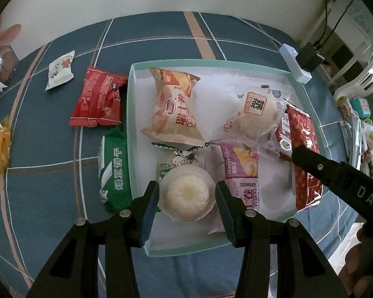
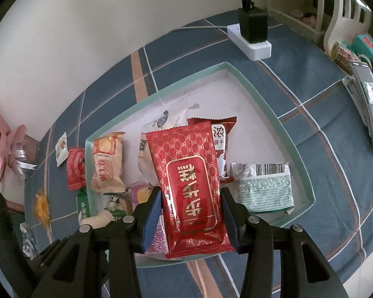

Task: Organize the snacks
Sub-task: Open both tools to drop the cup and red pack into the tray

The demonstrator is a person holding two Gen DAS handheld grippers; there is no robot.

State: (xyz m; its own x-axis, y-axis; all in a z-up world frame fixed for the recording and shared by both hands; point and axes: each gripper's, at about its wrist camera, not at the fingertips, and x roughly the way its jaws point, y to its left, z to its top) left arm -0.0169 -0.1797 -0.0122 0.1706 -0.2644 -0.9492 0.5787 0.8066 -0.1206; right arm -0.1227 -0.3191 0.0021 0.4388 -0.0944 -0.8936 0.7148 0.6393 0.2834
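Note:
A green-rimmed tray (image 1: 129, 114) with a white floor lies on the blue checked cloth and holds several snack packs. In the left wrist view my left gripper (image 1: 186, 198) is shut on a round pale pastry (image 1: 187, 193) in clear wrap, over the tray's near end. In the right wrist view my right gripper (image 2: 191, 195) is shut on a red pack with gold print (image 2: 189, 173), held over the tray (image 2: 266, 114); that red pack (image 1: 303, 149) hangs by the tray's right wall. Left of the tray lie a red pack (image 1: 97, 99), a green pack (image 1: 114, 168), a small white pack (image 1: 61, 70) and an orange pack (image 1: 0, 146).
A white power strip with a black adapter (image 2: 253, 37) sits beyond the tray's far corner. A pink bouquet (image 2: 2, 149) stands at the far left by the wall. A phone on a stand (image 2: 370, 109) and small clutter line the right edge.

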